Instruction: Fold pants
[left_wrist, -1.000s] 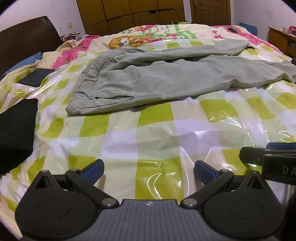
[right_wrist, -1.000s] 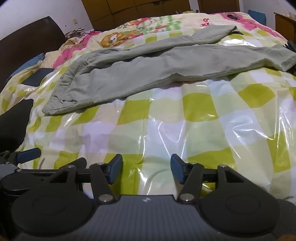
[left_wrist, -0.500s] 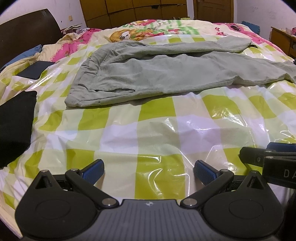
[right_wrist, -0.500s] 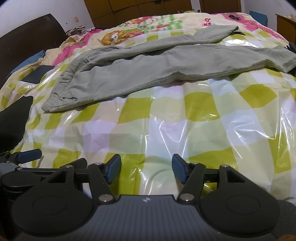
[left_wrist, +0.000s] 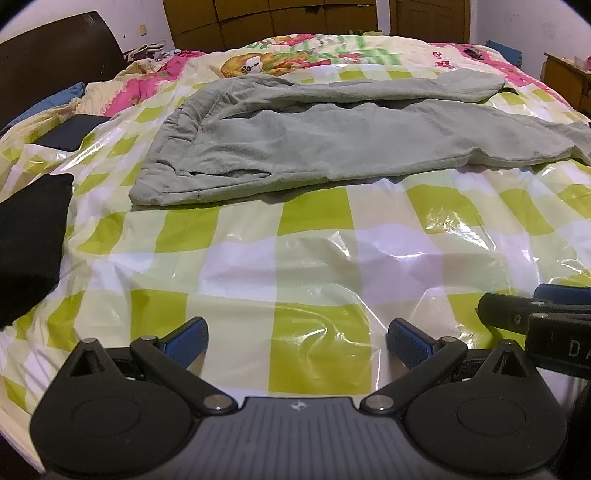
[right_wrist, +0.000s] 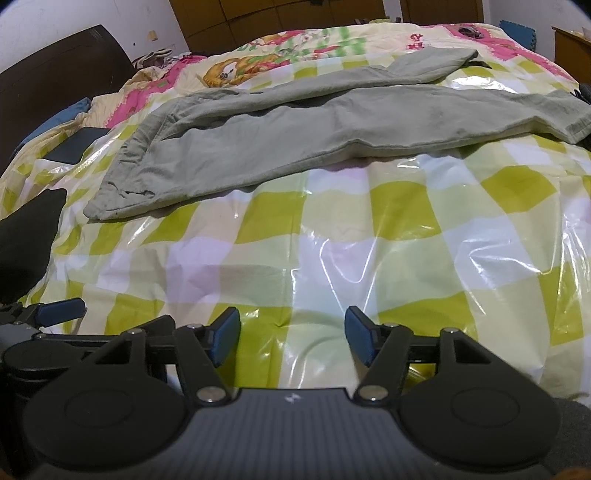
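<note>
Both tongs, left tongs (left_wrist: 297, 341) and right tongs (right_wrist: 291, 334), hang released and empty, well short of the pants (left_wrist: 332, 147). Pants lie lengthwise across the bed (left_wrist: 314, 251), waistband toward the headboard (left_wrist: 55, 59). Best approach, likely: grip waistband corner and hem together, folding evenly.

The left gripper (left_wrist: 297, 341) is held low and roughly level, its two blue-padded fingers (left_wrist: 184, 341) spread wide with nothing caught between them. The right gripper (right_wrist: 291, 334) is likewise held low with its jaws parted, though less widely, and nothing is gripped. The two are carried side by side, the tip of each being seen at the edge of the other's view, possibly the right slightly ahead.
</note>
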